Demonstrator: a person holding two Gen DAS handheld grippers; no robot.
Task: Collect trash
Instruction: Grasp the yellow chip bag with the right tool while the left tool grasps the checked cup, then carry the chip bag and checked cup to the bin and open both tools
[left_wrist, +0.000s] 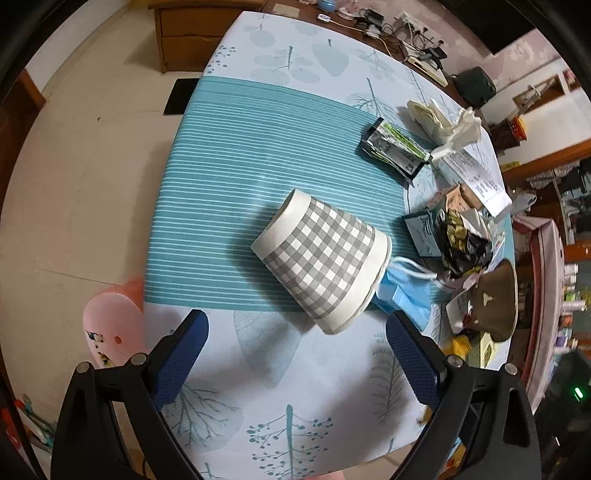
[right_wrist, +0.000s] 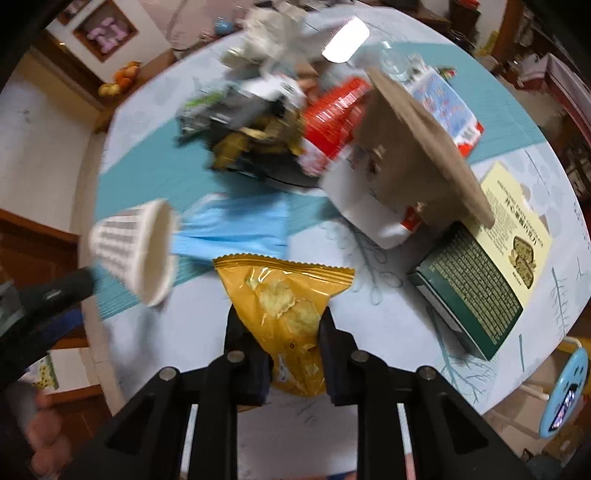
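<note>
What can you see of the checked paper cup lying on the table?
The paper cup looks like thin paper, printed in a grey and white check with plain white bands at rim and base. It lies tipped on its side on the teal striped part of the tablecloth, empty as far as the right wrist view shows. Its mouth rests against a blue face mask. The open left gripper hangs just short of it, not touching.

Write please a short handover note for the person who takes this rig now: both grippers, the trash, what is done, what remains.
Left gripper: open, above the checked paper cup lying on its side; nothing held.
Right gripper: closed on the yellow chip bag.
Blue face mask lies beside the cup; wrappers and a green box remain on the table.
Done: bag gripped.
Left: cup, mask, the pile.
</note>
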